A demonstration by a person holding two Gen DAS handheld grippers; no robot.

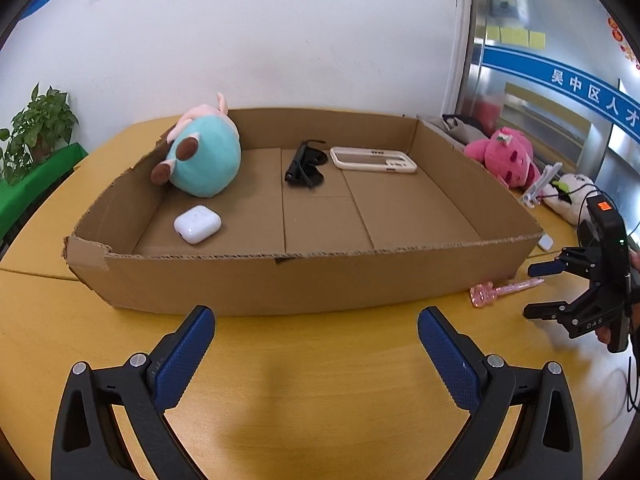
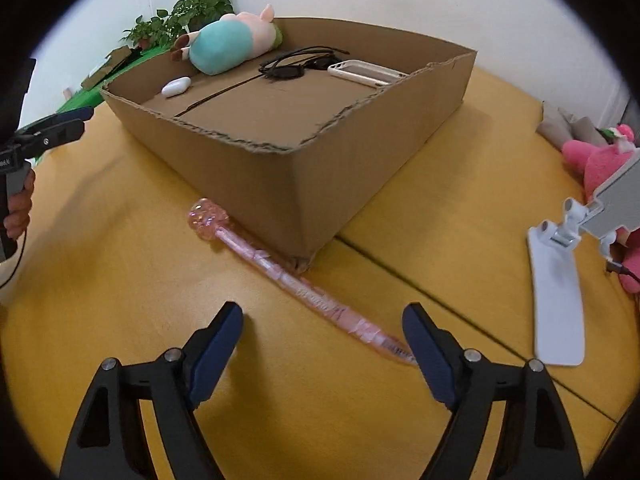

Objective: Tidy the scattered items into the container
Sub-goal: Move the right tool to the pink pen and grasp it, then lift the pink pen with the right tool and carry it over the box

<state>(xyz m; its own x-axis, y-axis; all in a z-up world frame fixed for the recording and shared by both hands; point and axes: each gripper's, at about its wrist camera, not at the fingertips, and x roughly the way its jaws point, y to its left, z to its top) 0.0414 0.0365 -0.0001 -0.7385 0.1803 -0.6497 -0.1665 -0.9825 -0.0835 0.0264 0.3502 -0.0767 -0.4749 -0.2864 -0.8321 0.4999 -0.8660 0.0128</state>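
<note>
Hovering low over the yellow table, the right gripper had its fingers spread apart with the pink pen lying on the surface between and just ahead of them, not yet touched. The pen ran slantwise, its glittery topper near the foot of the cardboard box and its shaft passing just beside the box's near corner. Inside the box already sat a teal plush, an earbud case, sunglasses and a phone case. By my reading, the step in hand was picking up this pen. Next the fingers would need to straddle the thin shaft squarely, sink to the table and pinch it, then lift it over the box wall. The slanted lie and the closeness of the box corner could make that awkward. The left gripper waited in front of the box, fingers wide and empty. A pink plush and a white phone stand were still lying outside the box.
</note>
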